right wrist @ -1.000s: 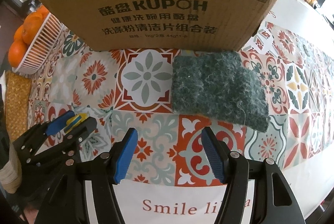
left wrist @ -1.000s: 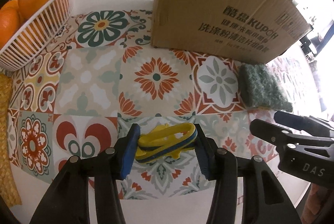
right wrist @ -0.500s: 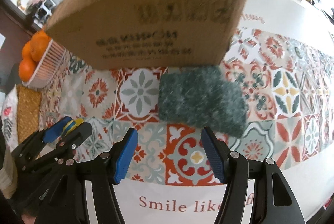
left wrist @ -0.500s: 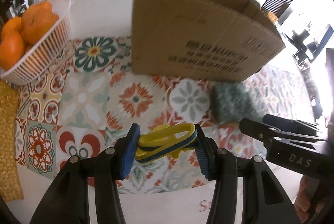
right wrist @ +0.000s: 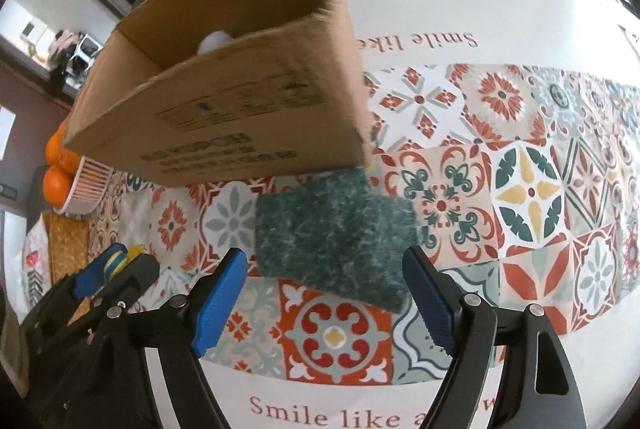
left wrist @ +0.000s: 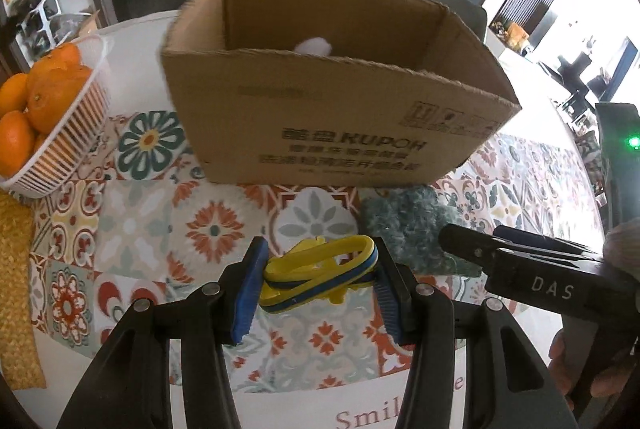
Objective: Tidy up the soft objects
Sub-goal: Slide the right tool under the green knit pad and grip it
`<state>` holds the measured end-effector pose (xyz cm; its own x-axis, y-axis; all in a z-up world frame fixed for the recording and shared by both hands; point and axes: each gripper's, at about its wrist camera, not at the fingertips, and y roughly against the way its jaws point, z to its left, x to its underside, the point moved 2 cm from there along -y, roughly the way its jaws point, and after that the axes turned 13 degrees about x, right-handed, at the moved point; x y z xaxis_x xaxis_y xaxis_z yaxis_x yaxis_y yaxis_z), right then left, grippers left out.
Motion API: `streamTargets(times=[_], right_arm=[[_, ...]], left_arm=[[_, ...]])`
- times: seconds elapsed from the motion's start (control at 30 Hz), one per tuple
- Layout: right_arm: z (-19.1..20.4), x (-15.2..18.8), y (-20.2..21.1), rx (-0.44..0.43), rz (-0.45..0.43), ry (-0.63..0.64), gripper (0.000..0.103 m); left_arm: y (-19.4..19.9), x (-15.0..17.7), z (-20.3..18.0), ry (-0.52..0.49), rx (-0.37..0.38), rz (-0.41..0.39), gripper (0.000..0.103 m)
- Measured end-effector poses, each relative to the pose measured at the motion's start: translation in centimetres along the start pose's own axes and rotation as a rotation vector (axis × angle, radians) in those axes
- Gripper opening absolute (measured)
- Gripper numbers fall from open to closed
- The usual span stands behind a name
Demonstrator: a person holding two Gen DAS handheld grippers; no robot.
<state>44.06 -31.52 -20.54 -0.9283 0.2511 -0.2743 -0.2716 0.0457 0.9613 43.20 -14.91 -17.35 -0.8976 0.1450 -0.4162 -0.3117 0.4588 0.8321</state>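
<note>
The left gripper (left wrist: 318,287) has its jaws pinching a small yellow-and-blue toy sandal (left wrist: 320,275), both blue pads pressed against its sides, and holds it in the air above the tabletop (left wrist: 132,225), which is covered with a tile-patterned cloth. Beyond it stands an open cardboard box (left wrist: 340,133), printed on its near wall, with a white fluffy ball (left wrist: 314,48) showing just over the near rim inside. A dark green fuzzy cloth (right wrist: 332,237) lies flat on the tabletop just in front of the box's right end, its far edge at the foot of the box. The right gripper (right wrist: 324,303) hangs over the near edge of that cloth with its jaws spread wide; they have just been opening, and nothing is between the pads but the cloth lying below them, untouched. In the left wrist view the right gripper reaches in from the right, near the cloth. At the far left a white basket (left wrist: 68,157) holds oranges (left wrist: 48,97), and a yellow woven mat (left wrist: 16,281) lies along the left edge.
</note>
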Motion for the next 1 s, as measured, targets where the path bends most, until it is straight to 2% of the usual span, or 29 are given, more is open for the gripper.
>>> streamTargets(times=[0.37, 0.57, 0.63, 0.73, 0.8, 0.87, 0.9, 1.0], right_arm=[[-3.9, 0.4, -3.3, -0.061, 0.096, -0.136, 0.081], [-4.0, 0.6, -5.0, -0.126, 0.144, -0.183, 0.079], [-3.7, 0.4, -5.5, -0.109, 0.154, -0.179, 0.077], [-3.1, 0.4, -6.0, -0.1, 0.161, -0.177, 0.066], [-2.6, 0.4, -6.4, -0.102, 0.167, -0.166, 0.051], [-2.3, 0.5, -6.9, -0.115, 0.175, -0.172, 0.041], [-2.3, 0.5, -6.9, -0.118, 0.161, -0.177, 0.031], [-1.9, 0.7, -7.0, -0.142, 0.166, -0.197, 0.026]], left_arm=[[-3.0, 0.1, -1.3, -0.02, -0.005, 0.047, 0.05], [-3.7, 0.3, -0.6, -0.004, -0.014, 0.062, 0.05], [-3.7, 0.3, -0.3, 0.002, -0.021, 0.061, 0.05], [-3.7, 0.4, 0.1, 0.015, -0.023, 0.063, 0.05], [-3.7, 0.4, 0.3, 0.018, -0.03, 0.064, 0.05], [-3.7, 0.5, 0.4, 0.019, -0.035, 0.067, 0.05], [-3.6, 0.6, 0.4, 0.017, -0.033, 0.067, 0.05], [-3.4, 0.6, 0.5, 0.016, -0.03, 0.06, 0.05]])
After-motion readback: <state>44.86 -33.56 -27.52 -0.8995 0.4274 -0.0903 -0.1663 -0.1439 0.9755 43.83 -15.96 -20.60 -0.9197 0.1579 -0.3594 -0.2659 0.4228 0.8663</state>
